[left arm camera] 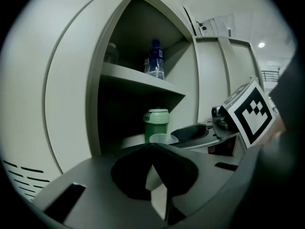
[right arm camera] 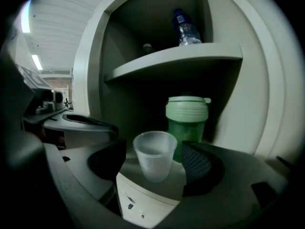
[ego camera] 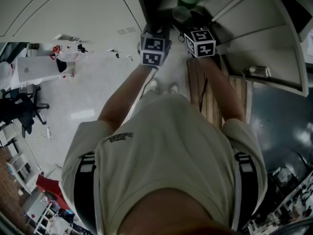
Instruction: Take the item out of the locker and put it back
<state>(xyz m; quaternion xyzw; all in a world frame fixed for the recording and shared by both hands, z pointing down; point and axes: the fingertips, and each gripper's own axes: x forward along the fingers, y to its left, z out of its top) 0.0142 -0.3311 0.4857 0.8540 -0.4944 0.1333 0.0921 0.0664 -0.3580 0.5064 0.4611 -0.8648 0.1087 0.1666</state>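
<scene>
Inside the open locker, on the lower shelf, a clear plastic cup stands upright just in front of a green lidded tumbler, with a water bottle on the shelf above. The person's right claw is spread wide around the cup, a pad on either side and neither touching it, so the cup rests on its own. The left claw hangs beside it at the locker's mouth, pinched closed on nothing. From where I stand I can't say whether the cup is about to be lifted out or is being let go. For a pick, the claw should close gently on so thin a cup, then lift straight before drawing back, clear of the tumbler. For a release, it should back straight out without clipping the rim.
</scene>
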